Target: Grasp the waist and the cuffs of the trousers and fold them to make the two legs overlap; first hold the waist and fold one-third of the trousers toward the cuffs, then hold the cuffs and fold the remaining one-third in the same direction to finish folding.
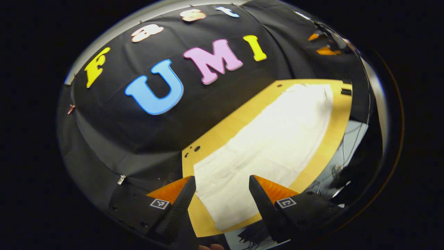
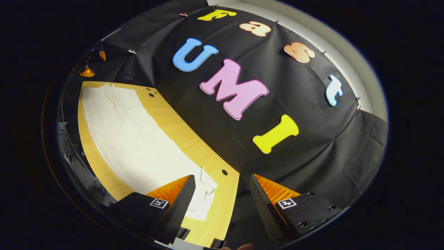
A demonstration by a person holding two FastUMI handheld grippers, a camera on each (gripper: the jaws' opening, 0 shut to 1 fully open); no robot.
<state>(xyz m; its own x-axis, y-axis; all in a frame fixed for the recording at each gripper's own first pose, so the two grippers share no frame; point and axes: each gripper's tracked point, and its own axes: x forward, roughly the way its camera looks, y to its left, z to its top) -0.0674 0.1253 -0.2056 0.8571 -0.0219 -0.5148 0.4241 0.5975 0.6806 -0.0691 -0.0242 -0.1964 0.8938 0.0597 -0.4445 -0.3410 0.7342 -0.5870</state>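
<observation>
Trousers apparently below left gripper.

Matt white cloth trousers lie on a smooth, light wooden table.

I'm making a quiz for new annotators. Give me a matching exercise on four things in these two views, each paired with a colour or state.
1. trousers
2. table
3. left gripper
4. booth wall

a. black cloth
b. open, holding nothing
c. white, lying flat
d. yellowish wood

Pairs: 1-c, 2-d, 3-b, 4-a. The right gripper matches b as well.
</observation>
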